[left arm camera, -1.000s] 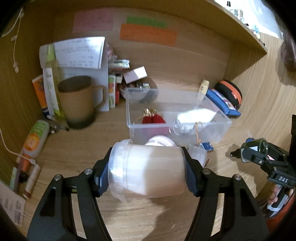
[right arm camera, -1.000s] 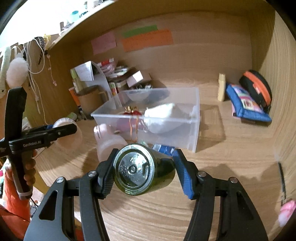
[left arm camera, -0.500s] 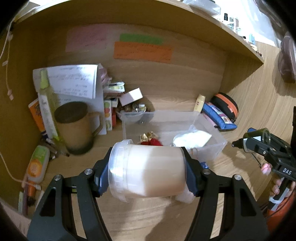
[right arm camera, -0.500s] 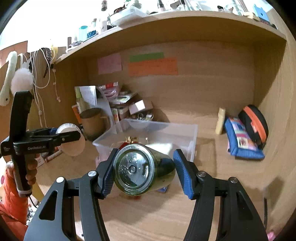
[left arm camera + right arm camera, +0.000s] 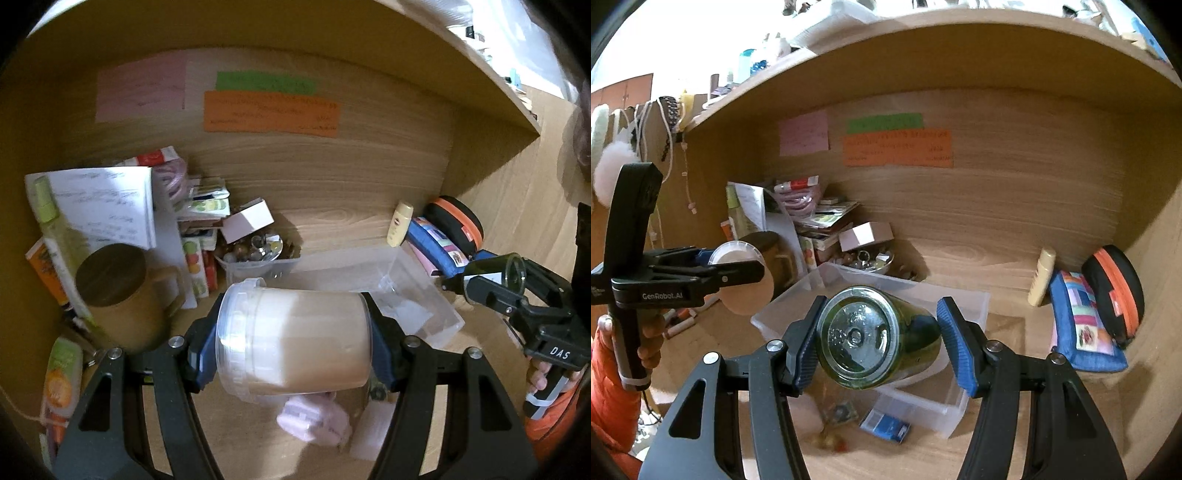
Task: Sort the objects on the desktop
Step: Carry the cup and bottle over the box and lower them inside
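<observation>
My left gripper [image 5: 291, 347] is shut on a white plastic jar [image 5: 295, 343], held sideways above the desk. It also shows at the left of the right wrist view [image 5: 738, 275]. My right gripper [image 5: 877, 341] is shut on a green glass bottle [image 5: 875, 338], base toward the camera. It shows at the right of the left wrist view [image 5: 495, 273]. A clear plastic bin [image 5: 964, 306] sits on the desk below both; its contents are hidden by the held objects.
A brown lidded mug [image 5: 118, 295], papers and boxes crowd the back left. A small bowl of trinkets [image 5: 255, 254] sits behind the bin. A cream tube [image 5: 1041, 277], blue pouch [image 5: 1082, 321] and black-orange case [image 5: 1115, 291] lie at the right. A pink item [image 5: 314, 421] lies below the jar.
Both grippers have risen and pulled back from the desk with their objects. The bin now sits lower and farther in both views.
</observation>
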